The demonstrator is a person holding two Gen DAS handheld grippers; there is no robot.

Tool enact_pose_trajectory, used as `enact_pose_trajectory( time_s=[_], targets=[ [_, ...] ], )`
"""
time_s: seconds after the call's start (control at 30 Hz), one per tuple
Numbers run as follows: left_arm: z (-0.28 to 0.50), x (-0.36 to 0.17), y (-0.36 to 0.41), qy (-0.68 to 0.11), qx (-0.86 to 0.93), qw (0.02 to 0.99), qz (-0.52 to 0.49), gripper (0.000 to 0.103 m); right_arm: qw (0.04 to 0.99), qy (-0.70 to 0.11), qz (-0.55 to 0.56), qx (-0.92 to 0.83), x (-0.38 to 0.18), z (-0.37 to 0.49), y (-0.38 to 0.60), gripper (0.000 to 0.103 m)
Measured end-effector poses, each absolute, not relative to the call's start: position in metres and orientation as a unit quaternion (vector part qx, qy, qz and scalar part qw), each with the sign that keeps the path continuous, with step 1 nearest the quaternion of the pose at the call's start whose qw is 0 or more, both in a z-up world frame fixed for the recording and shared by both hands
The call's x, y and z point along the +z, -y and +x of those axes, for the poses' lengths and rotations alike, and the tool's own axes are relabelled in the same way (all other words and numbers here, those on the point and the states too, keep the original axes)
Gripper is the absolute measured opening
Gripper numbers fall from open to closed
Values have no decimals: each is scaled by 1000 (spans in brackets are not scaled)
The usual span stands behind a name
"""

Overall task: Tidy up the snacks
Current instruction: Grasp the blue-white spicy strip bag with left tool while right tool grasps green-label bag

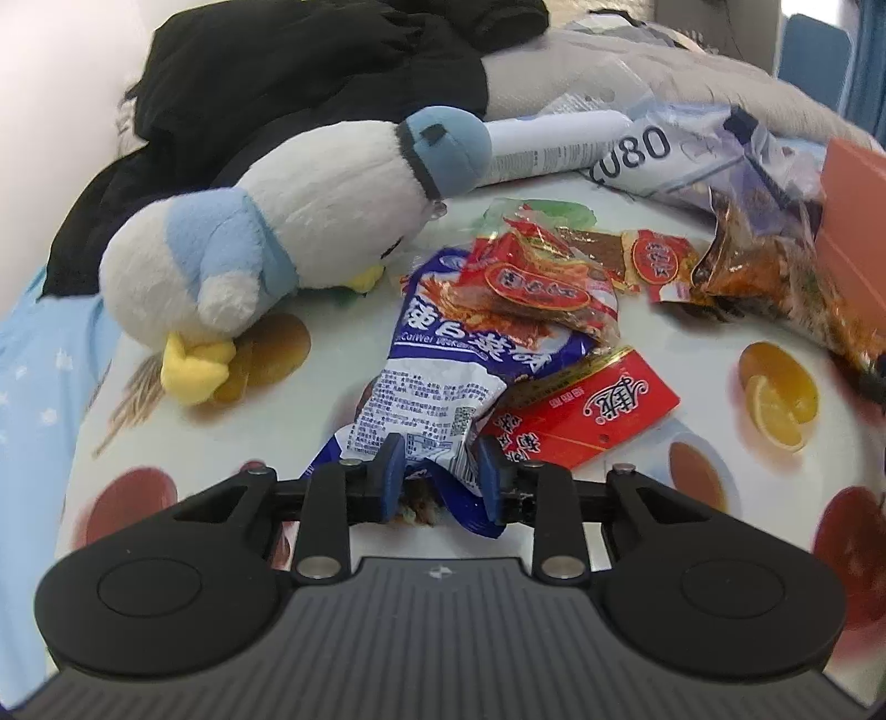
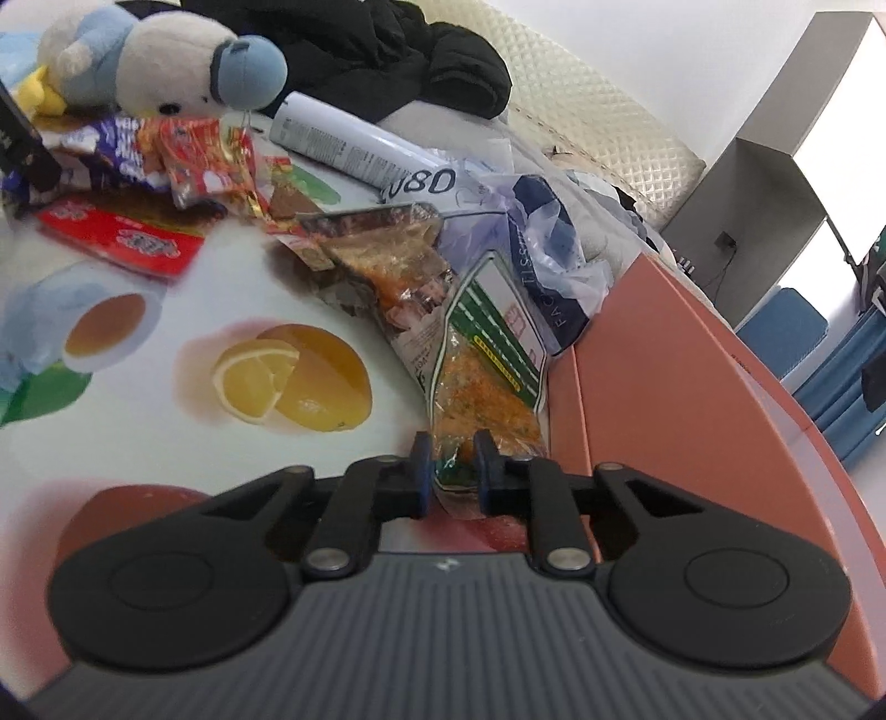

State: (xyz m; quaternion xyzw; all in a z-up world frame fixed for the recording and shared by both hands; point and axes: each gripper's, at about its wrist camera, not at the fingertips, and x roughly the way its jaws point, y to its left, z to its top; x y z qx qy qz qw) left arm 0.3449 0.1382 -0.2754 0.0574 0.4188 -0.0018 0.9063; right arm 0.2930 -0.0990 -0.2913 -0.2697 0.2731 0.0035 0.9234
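A fruit-printed worktop [image 2: 166, 421] carries scattered snacks beside a plush bird [image 1: 266, 221]. The left tool [image 1: 437, 471] pinches a blue-white snack bag [image 1: 437, 387]; the right tool [image 2: 453, 465] grips an orange snack pouch [image 2: 482, 399] against a pink box [image 2: 692, 421].

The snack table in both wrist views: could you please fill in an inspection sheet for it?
Surface: fruit-print tablecloth.
Job's things: blue-white snack bag, red sachet, red packets, clear green-label snack bag, salmon box.
Clutter: plush bird, white spray can, tissue pack, black clothing.
Grippers: left gripper shut on blue-white snack bag; right gripper shut on clear green-label snack bag.
Cables: one by the far wall.
Surroundings: quilted headboard.
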Motion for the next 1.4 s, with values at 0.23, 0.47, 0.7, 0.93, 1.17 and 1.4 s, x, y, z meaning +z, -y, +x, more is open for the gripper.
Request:
enact_pose_trajectory(
  time_s=[0.23, 0.47, 0.7, 0.93, 1.17, 1.4],
  targets=[
    [313, -271, -142, -430, 18, 902, 25, 30, 928, -265, -259, 27, -281, 267, 101, 13],
    [271, -265, -142, -448, 56, 892, -24, 30, 931, -253, -255, 63, -274, 225, 97, 12],
    [227, -262, -126, -455, 70, 887, -40, 30, 929, -261, -244, 103, -271, 184, 96, 12],
    [187, -256, -108, -457, 71, 884, -66, 30, 923, -271, -234, 141, -267, 142, 96, 12],
    [143, -243, -97, -461, 69, 880, -91, 30, 917, -283, -222, 173, -255, 109, 107, 12],
    [117, -237, -95, -477, 45, 872, -98, 34, 916, -304, -178, 190, -246, 93, 124, 14]
  ],
)
